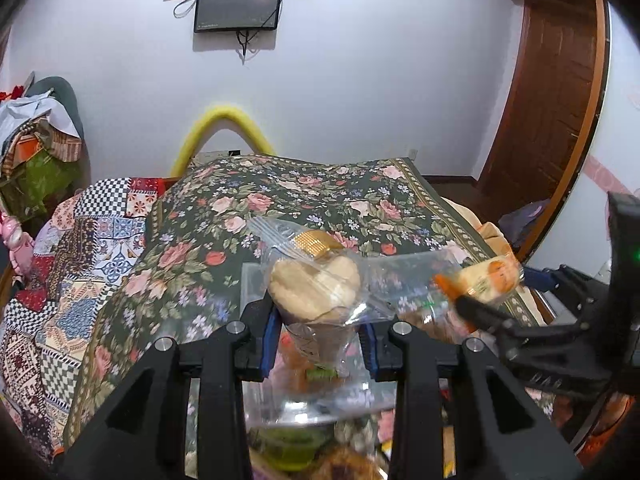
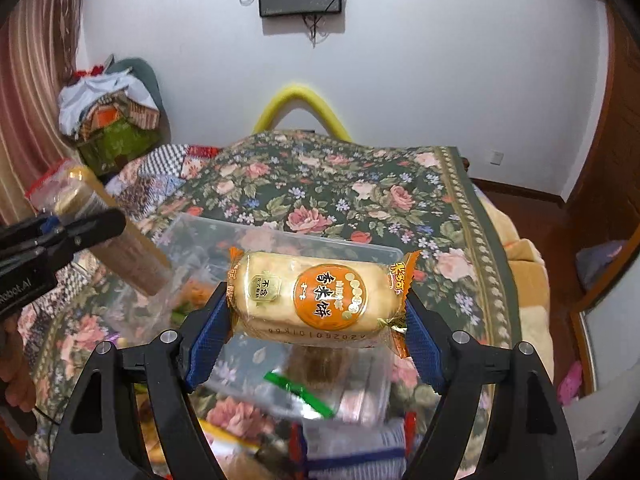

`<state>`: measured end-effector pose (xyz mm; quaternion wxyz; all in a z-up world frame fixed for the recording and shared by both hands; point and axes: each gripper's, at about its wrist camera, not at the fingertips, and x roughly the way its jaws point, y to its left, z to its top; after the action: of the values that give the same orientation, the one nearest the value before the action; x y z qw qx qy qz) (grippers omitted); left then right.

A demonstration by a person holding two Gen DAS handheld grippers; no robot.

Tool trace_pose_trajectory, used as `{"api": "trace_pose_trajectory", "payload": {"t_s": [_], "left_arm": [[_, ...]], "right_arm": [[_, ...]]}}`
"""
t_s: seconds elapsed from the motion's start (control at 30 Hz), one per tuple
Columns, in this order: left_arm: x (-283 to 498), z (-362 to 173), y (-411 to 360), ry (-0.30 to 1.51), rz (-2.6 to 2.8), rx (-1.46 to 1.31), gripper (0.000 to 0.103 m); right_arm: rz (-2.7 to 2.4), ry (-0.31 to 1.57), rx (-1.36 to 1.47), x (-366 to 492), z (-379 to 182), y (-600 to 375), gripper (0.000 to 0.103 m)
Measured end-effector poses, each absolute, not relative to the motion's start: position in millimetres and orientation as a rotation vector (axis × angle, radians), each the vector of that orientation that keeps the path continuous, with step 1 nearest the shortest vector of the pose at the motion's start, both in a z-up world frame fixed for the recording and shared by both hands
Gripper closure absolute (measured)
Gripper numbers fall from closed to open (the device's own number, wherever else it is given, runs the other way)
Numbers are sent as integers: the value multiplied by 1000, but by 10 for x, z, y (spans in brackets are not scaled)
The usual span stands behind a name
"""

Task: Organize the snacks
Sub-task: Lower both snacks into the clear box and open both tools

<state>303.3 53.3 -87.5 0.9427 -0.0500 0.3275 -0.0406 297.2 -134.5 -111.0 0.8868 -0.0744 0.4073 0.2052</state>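
Clear plastic box (image 2: 280, 236) on the flowered bedspread (image 2: 360, 184) is what your next move turns on: it lies below and just ahead of both grippers, and in the right wrist view its far rim shows right behind the pack you carry there.

Your right gripper (image 2: 316, 320) is clamped on an orange-labelled rice cracker pack (image 2: 320, 296). The pack lies crosswise, its long axis running from one blue pad to the other, so the pads press on its two crimped ends. That axis looks roughly in line with the box's long rim, so I judge you can lower it with little turning.

Your left gripper (image 1: 320, 340) is closed tight on a clear-wrapped stack of round crackers (image 1: 314, 284). That stack points away from the jaws, up and forward, with its gold-taped end farthest from you. From the right wrist it shows as a long roll slanting over the box's left edge.

Right looks the nearer hand, its pack hanging over the box. The box seems partly filled already, though blur hides what lies in it.
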Motion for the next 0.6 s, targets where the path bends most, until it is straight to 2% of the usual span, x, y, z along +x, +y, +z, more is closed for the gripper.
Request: {"api": "trace_pose_trajectory", "payload": {"t_s": [0.3,0.6], "left_arm": [[3536,-1169,514,746,-126,-178,70],[3815,-1446,477,834,-112,-164,69]], "right_arm": [[428,952,-198,3368,-1434,-1195,26],[416,981,-245,3496,-1546,-1085,23]]}}
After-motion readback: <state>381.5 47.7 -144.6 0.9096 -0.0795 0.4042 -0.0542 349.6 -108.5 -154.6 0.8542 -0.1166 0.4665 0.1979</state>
